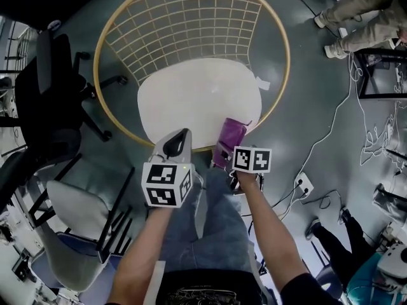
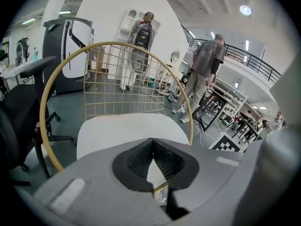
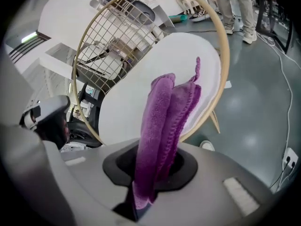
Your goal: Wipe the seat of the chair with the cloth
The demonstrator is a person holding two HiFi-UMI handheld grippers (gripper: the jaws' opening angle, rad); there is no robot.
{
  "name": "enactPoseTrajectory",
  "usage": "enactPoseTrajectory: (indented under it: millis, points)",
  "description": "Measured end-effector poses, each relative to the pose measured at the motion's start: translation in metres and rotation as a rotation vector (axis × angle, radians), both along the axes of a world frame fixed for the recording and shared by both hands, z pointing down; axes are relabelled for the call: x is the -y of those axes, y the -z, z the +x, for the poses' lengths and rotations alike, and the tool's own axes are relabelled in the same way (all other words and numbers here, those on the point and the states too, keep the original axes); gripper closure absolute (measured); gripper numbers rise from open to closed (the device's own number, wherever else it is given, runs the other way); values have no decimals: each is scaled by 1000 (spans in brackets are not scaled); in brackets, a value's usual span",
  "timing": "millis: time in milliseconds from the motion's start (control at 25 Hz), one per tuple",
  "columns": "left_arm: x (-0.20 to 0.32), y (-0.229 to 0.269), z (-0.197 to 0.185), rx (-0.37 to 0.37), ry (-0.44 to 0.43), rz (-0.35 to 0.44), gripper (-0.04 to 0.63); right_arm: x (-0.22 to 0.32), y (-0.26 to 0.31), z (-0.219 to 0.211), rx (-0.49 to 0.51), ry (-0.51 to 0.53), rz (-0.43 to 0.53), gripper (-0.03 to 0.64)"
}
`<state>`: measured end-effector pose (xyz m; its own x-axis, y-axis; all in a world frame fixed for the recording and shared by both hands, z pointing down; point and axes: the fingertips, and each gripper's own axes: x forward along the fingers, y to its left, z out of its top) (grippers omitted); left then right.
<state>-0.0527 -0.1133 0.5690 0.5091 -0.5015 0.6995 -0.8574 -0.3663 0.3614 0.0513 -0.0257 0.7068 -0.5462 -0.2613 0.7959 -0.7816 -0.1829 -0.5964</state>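
The chair [image 1: 191, 18] has a round golden wire frame and a white seat cushion [image 1: 197, 97]. My right gripper [image 1: 230, 146] is shut on a folded purple cloth [image 1: 230, 137], held just over the seat's near right edge. From the right gripper view the cloth [image 3: 167, 121] stands up out of the jaws in front of the cushion [image 3: 136, 88]. At the seat's near left edge my left gripper [image 1: 177, 143] is shut and holds nothing. Its jaws [image 2: 153, 161] point at the cushion [image 2: 127, 131] and the wire back [image 2: 117, 79].
A black office chair [image 1: 44, 100] stands left of the wire chair, a grey seat [image 1: 76, 227] near left. Cables and a power strip [image 1: 304, 184] lie on the floor at right. People's legs [image 1: 359, 18] stand far right; two people [image 2: 207, 65] stand beyond the chair.
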Motion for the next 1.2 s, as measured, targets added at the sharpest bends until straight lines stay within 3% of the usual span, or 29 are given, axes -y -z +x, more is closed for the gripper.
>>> enactPoseTrajectory:
  millis: [360,600,1000,1200]
  points:
    - [-17,-3,-36,9,10,-6,594,-19,-5,-75,81,-14,-18,555]
    - [-25,7,-58,7,24,7,594,-17,12,-96,72,33,27,555]
    - [-33,82,-39,-9,28,56,595,12,147,-84,-11,128,281,555]
    - [-32,124,-18,-10,13,105,595,33,229,-65,-75,146,473,555]
